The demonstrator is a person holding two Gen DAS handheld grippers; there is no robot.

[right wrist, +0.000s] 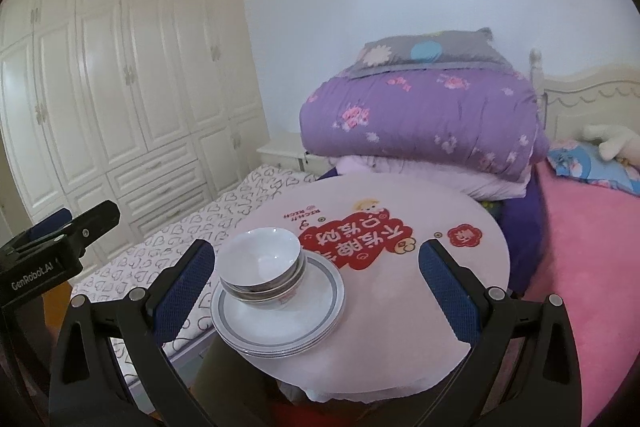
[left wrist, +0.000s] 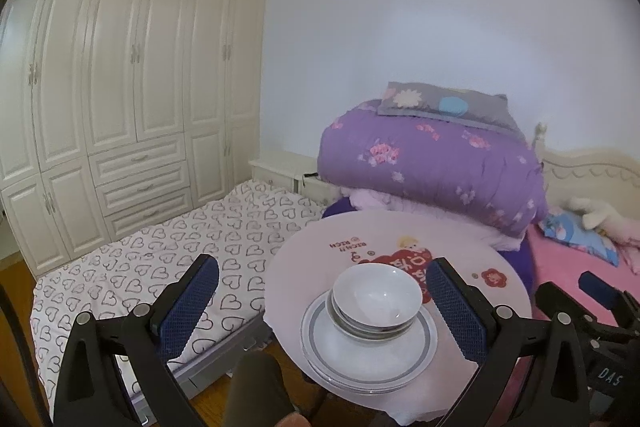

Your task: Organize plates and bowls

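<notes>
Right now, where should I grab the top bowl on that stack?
Pinch the top bowl by its rim, one finger inside and one outside, coming down from above. It sits nested in other bowls on the plates, so its sides are mostly covered.

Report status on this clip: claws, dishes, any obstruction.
Left claw open, empty; right claw open, empty. Bowls nested on stacked plates, near edge of round table. Nothing blocking the stack.

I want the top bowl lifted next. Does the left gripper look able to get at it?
Probably yes: the left gripper is open, the top bowl sits uncovered between its fingers' line, and nothing stands in the way.
</notes>
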